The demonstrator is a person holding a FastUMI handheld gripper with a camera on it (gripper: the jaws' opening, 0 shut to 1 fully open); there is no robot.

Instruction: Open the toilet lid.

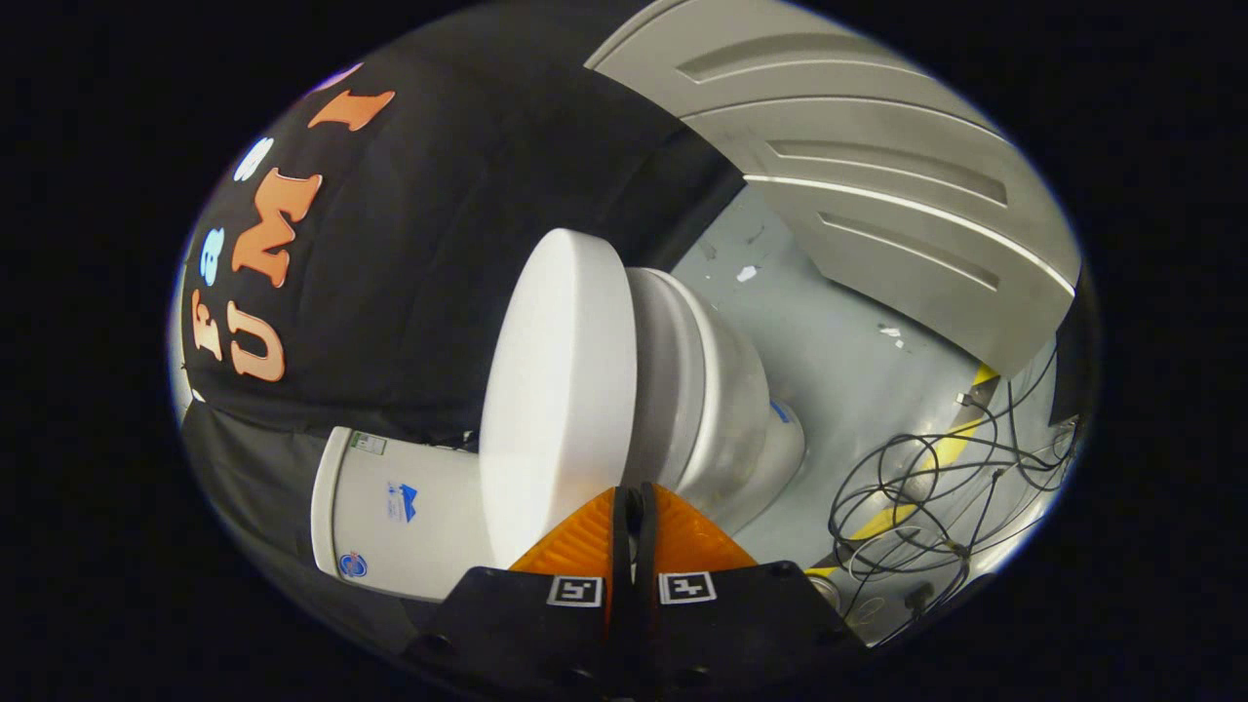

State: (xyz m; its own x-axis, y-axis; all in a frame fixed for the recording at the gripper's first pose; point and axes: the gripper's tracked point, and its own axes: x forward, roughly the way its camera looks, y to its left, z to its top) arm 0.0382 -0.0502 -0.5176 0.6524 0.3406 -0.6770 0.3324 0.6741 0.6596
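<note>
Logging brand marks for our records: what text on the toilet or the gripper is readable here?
On the tank, three stickers: too small to read.
On the bowl, a blue sticker: too small to read.
On the gripper, shut at the lid rim, two square tags: patterns, no words.

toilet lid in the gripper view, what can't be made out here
- Toilet lid: its front edge sits behind the fingers, so contact or grip is unclear.
- Bowl: inside hidden by lid and seat.
- Tank: labels too small.
- Gripper: fingers look closed together; nothing visibly between them.
</note>
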